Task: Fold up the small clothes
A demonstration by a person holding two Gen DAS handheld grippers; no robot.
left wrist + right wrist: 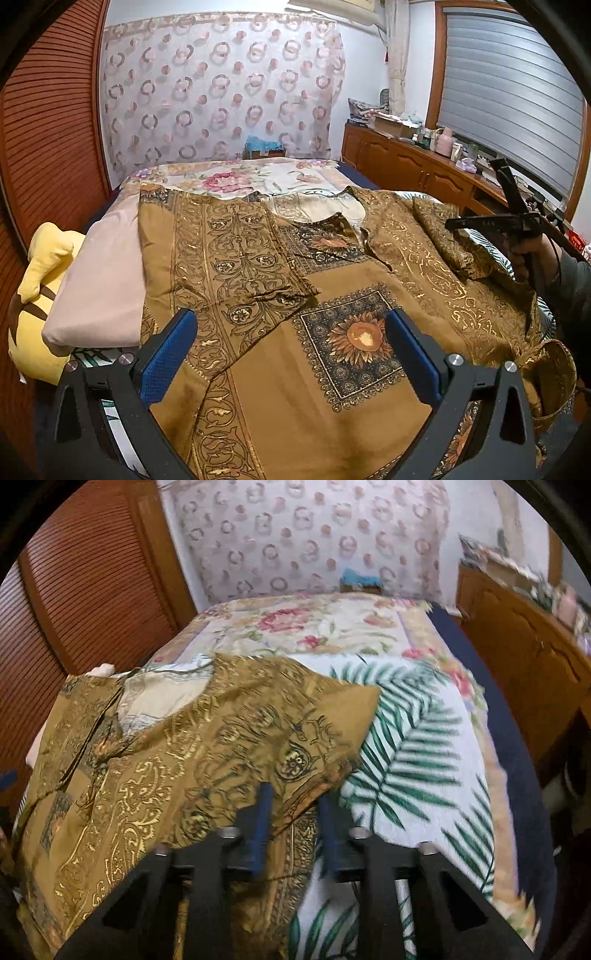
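Note:
A brown and gold patterned shirt point(332, 280) lies spread on the bed, its left sleeve folded in over the body. My left gripper point(291, 332) is open and empty, hovering above the shirt's lower middle near a sunflower print. My right gripper point(293, 805) has its blue pads point(260, 819) closed part way around the hem of the right sleeve point(280, 720). The sleeve cloth lies between the pads, and the view is blurred. The right gripper also shows in the left wrist view point(517, 221), at the shirt's right side.
A pink pillow point(99, 284) and a yellow plush toy point(40, 295) lie left of the shirt. A palm-leaf sheet point(417, 746) and floral quilt point(314, 624) cover the bed. A wooden cabinet point(410, 162) with clutter stands at right, louvred wooden doors point(48, 129) at left.

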